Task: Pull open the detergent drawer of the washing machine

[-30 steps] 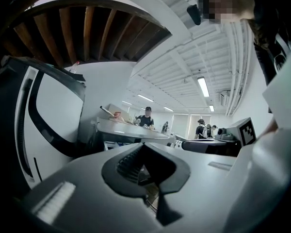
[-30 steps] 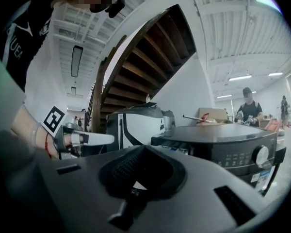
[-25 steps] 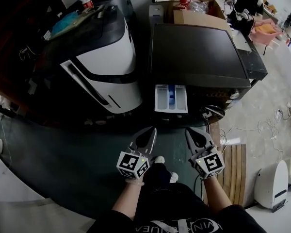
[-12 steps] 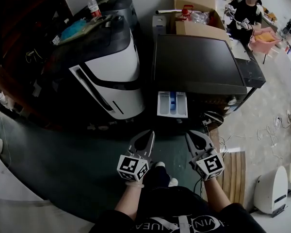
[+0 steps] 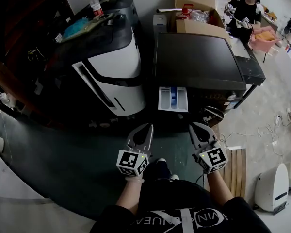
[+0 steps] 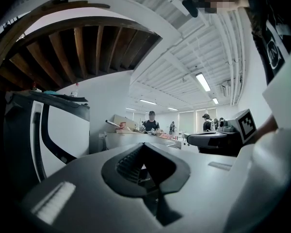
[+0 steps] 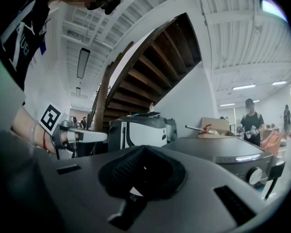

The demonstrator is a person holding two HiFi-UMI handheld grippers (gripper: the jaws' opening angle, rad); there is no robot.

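Observation:
The dark washing machine (image 5: 196, 57) stands ahead, and its white detergent drawer (image 5: 173, 99) with a blue compartment is pulled out at the front's upper left. My left gripper (image 5: 145, 127) and right gripper (image 5: 195, 127) hover side by side over the dark green floor, nearer to me than the drawer and touching nothing. Both point level toward the machine. The left gripper (image 6: 144, 147) is shut and holds nothing. In its own view the right gripper (image 7: 144, 152) is shut and holds nothing too, with the machine's top (image 7: 223, 152) and a front knob (image 7: 254, 176) beyond it.
A big white-and-black appliance (image 5: 106, 67) stands left of the washer, with a bottle (image 5: 95, 4) on top. Cardboard boxes (image 5: 196, 6) sit behind the washer. A person (image 5: 247, 4) sits at the back right. A slatted wooden board (image 5: 235, 164) and a white device (image 5: 274, 181) lie to the right.
Both grippers have lifted slightly and stay shut. The drawer stays pulled out as before.

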